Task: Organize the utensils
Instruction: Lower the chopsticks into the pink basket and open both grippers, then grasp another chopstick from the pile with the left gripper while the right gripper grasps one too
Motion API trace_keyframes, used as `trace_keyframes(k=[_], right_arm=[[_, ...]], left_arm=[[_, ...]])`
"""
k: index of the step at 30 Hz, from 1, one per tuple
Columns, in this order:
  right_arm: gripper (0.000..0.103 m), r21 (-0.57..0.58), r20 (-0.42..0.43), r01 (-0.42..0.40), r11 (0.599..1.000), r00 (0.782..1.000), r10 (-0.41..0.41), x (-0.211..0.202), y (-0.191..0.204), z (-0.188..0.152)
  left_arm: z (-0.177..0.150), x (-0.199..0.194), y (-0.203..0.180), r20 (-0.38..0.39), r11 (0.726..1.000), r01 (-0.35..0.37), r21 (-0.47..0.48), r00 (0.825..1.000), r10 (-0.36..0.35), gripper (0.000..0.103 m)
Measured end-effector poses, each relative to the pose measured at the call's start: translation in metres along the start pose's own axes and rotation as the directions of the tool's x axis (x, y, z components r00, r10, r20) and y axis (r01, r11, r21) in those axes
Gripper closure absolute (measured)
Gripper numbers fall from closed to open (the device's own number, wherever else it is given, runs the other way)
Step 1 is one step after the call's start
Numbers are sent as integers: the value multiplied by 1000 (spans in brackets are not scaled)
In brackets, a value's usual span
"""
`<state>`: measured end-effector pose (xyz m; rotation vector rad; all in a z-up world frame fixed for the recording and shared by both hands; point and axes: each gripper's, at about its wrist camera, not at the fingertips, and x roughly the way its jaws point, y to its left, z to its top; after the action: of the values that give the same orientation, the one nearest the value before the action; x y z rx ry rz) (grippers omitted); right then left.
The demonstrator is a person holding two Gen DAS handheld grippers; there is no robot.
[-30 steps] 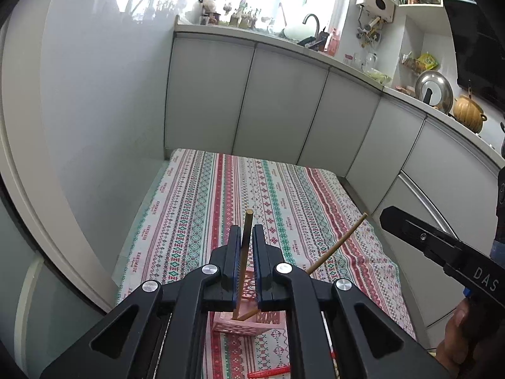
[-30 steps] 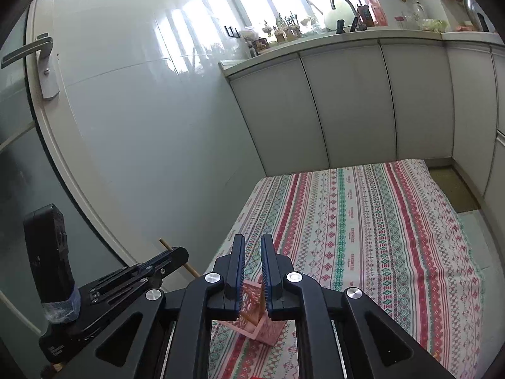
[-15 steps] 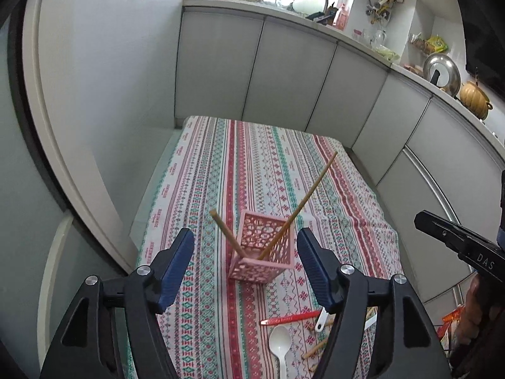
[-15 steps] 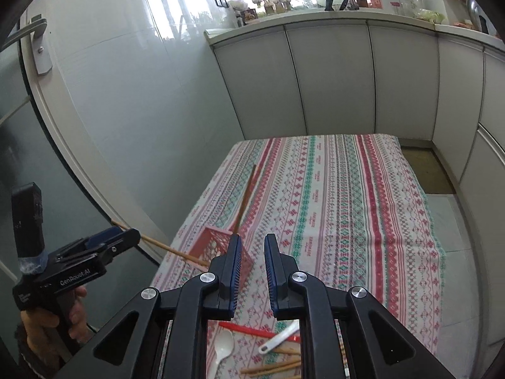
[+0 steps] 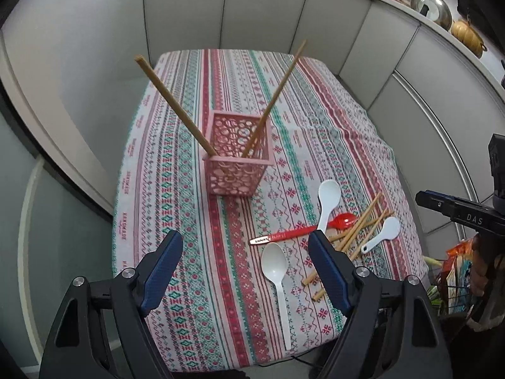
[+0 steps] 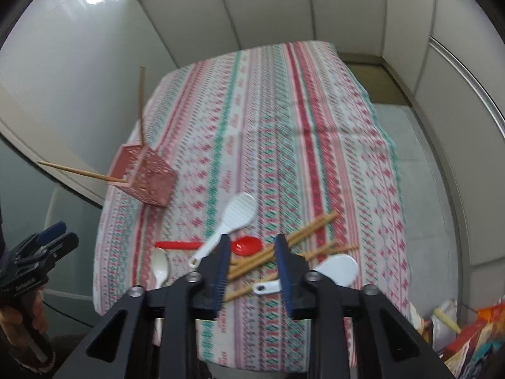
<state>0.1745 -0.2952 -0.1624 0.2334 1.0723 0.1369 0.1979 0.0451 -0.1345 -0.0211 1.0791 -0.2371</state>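
Observation:
A pink lattice basket [image 5: 238, 154] stands on the striped tablecloth with two wooden chopsticks [image 5: 274, 98] leaning out of it. My left gripper [image 5: 243, 246] hovers over the cloth in front of the basket, its jaws opening wide and holding nothing. Below and to the right lie a white spoon [image 5: 274, 265], a red spoon [image 5: 303, 230], a white rice paddle [image 5: 328, 195] and loose chopsticks [image 5: 356, 233]. My right gripper [image 6: 252, 243] is above that pile, its jaws opening and gripping nothing. In its view the red spoon [image 6: 246, 245] and loose chopsticks [image 6: 309, 230] show between them.
The table [image 5: 189, 126] is hemmed in by grey cabinet fronts behind and a pale wall to the left. A second, smaller white paddle [image 6: 337, 268] lies right of the pile. Bags [image 6: 473, 341] sit on the floor past the table's near right corner.
Both grippers have tipped down toward the table. The left jaws opened and let go of a chopstick, which now stands in the basket. The right jaws went from shut to open.

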Motion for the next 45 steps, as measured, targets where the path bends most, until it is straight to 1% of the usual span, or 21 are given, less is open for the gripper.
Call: trace_keyframes(k=[1,5,9,13,17,19,21,22,24,25,27,29,32,37,42,45], right_arm=[[38,14,-2,4,1000,1000,-4,0,-8,-3],[38,41,-32,26,999,999,-25,4,-28,-11],[38,79,-80,43,996,996,-37,15,-49,-17],[38,129,-115,57,990,992,-42,23,-71,-23],[38,176,-143,62,982,989,-37,32,-91,-26],[38,196,-151,63,979,988,-34,35,-99,-26],[38,209,-160,56,976,987,-22,37,-105,-26],[38,216,-162,51,975,987,-16,38,-108,-26],[38,227,-167,47,973,986,-9,41,-113,-25],[38,233,-171,46,971,985,-6,42,-116,-25],[38,246,-178,45,968,984,-1,45,-120,-24],[38,256,-185,41,966,983,7,48,-124,-23],[38,264,-188,44,963,982,7,50,-129,-22],[38,281,-195,47,959,981,9,50,-139,-21],[38,293,-202,41,955,979,20,52,-144,-21],[38,293,-204,36,955,979,25,52,-143,-20]], left_arm=[[-2,3,-5,-12,1000,6,10,1000,-6,19],[-4,18,-32,-53,997,26,71,998,-23,19],[-5,40,-63,-114,991,53,124,993,-39,19],[-3,61,-92,-155,984,86,154,986,-61,19],[2,85,-120,-202,977,125,170,975,-90,20],[5,97,-133,-218,973,141,183,971,-100,23],[9,108,-148,-230,967,157,200,967,-109,34],[11,114,-155,-237,963,168,209,965,-117,38],[15,125,-168,-247,955,195,224,959,-137,51],[18,131,-174,-250,951,205,233,957,-145,53],[24,144,-186,-260,942,229,245,952,-164,64],[30,157,-195,-268,938,247,244,947,-179,69],[38,174,-208,-259,933,260,248,946,-195,73],[41,196,-222,-271,929,275,249,940,-206,75],[43,211,-230,-279,933,261,246,941,-190,84],[45,214,-230,-267,939,253,234,945,-188,88]])
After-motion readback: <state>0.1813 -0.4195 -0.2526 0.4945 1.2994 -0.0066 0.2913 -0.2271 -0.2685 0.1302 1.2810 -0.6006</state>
